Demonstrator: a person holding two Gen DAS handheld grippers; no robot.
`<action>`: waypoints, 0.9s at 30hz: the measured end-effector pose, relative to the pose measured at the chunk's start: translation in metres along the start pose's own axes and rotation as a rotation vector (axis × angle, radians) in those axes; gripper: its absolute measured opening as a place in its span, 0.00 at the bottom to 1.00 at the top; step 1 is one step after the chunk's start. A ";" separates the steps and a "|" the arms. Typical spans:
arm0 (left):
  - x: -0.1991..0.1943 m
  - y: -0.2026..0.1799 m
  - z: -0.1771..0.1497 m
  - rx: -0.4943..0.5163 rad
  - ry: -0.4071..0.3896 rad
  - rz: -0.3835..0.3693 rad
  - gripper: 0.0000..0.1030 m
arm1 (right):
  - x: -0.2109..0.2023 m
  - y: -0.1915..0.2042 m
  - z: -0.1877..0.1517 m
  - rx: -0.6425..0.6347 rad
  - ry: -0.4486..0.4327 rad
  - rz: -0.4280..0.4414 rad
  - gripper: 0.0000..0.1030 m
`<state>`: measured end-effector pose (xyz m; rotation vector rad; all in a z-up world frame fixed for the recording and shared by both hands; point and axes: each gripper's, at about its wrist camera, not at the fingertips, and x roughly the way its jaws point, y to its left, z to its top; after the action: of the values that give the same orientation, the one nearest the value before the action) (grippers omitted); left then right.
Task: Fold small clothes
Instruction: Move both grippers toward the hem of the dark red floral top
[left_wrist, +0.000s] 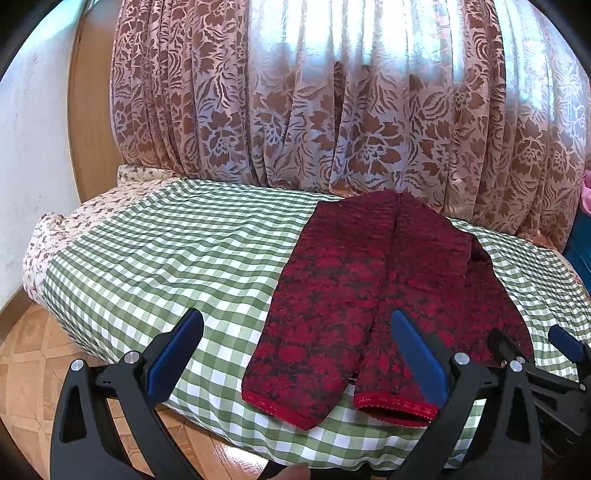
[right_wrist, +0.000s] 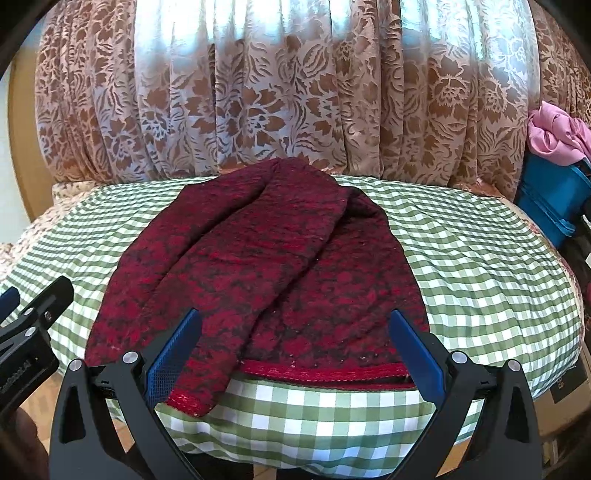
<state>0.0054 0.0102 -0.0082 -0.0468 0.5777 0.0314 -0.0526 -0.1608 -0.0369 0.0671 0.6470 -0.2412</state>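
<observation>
Both of our grippers hang low at the near edge of the bed, nearest the lens, so we start there before taking the scene by size. Behind everything falls the curtain (left_wrist: 332, 110), brown and floral, and under it the bed (left_wrist: 166, 258) in its green checked sheet. On that sheet lie the trousers (left_wrist: 369, 288), dark red with a flowered weave, spread lengthwise with the waist towards the curtain and the two trimmed cuffs at the near edge, the legs side by side and just touching. Off to the right sit a blue box (right_wrist: 550, 195) and a pink cloth (right_wrist: 557, 136), no concern of ours. Our left gripper (left_wrist: 295, 343) is spread wide and empty, above the left leg's cuff; our right gripper (right_wrist: 295, 343) is likewise spread and empty, over the right leg's hem. We judge that folding has not yet begun: the garment is laid out only. Next we would need to come down on fabric, pinch one leg at cuff and waist, and lay it over the other.
</observation>
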 end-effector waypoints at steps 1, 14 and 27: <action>0.000 0.000 0.000 -0.002 -0.001 0.000 0.98 | 0.000 0.000 0.000 0.003 0.002 0.003 0.97; 0.013 0.000 0.002 0.013 0.028 -0.001 0.98 | 0.005 -0.013 -0.010 0.056 0.054 0.042 0.97; 0.032 0.004 0.004 0.023 0.095 -0.078 0.98 | 0.006 -0.011 -0.016 0.058 0.080 0.235 0.97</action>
<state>0.0344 0.0154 -0.0222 -0.0489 0.6710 -0.0531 -0.0598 -0.1705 -0.0532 0.2078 0.7048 -0.0299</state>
